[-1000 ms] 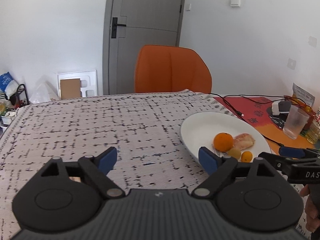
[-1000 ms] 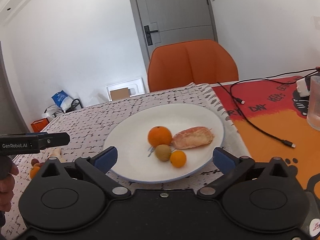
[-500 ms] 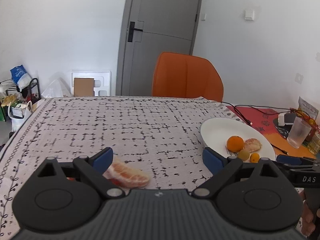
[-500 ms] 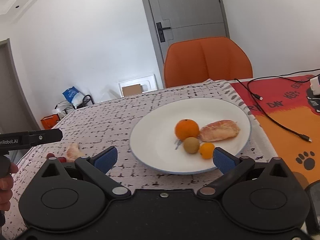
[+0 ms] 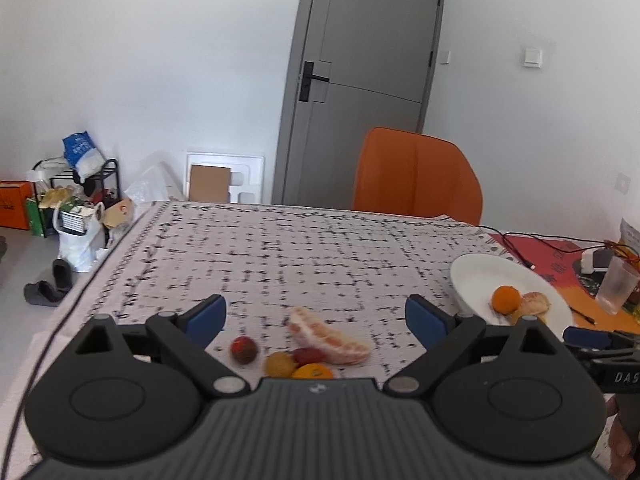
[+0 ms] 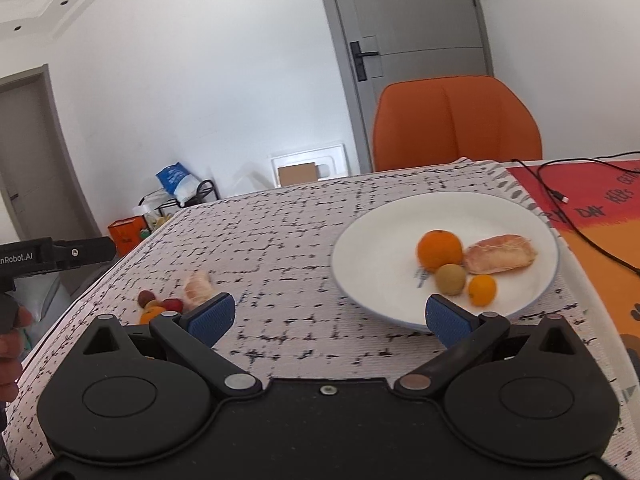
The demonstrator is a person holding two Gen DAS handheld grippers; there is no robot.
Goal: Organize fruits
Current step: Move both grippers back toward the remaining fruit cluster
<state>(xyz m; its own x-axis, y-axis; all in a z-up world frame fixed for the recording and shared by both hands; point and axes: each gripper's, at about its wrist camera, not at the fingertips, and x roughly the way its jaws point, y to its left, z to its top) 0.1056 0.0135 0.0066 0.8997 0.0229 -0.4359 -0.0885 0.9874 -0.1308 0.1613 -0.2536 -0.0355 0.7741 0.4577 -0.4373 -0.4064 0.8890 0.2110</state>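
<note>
Partly hidden small orange (image 5: 313, 372), blurred fruits

A home dining room: a cloth-covered desk (image 5: 320, 256) with a white plate (image 6: 384, 240), an orange chair (image 5: 416, 176), a grey door (image 5: 360, 80), and shoes (image 5: 52, 284) on the floor.
</note>
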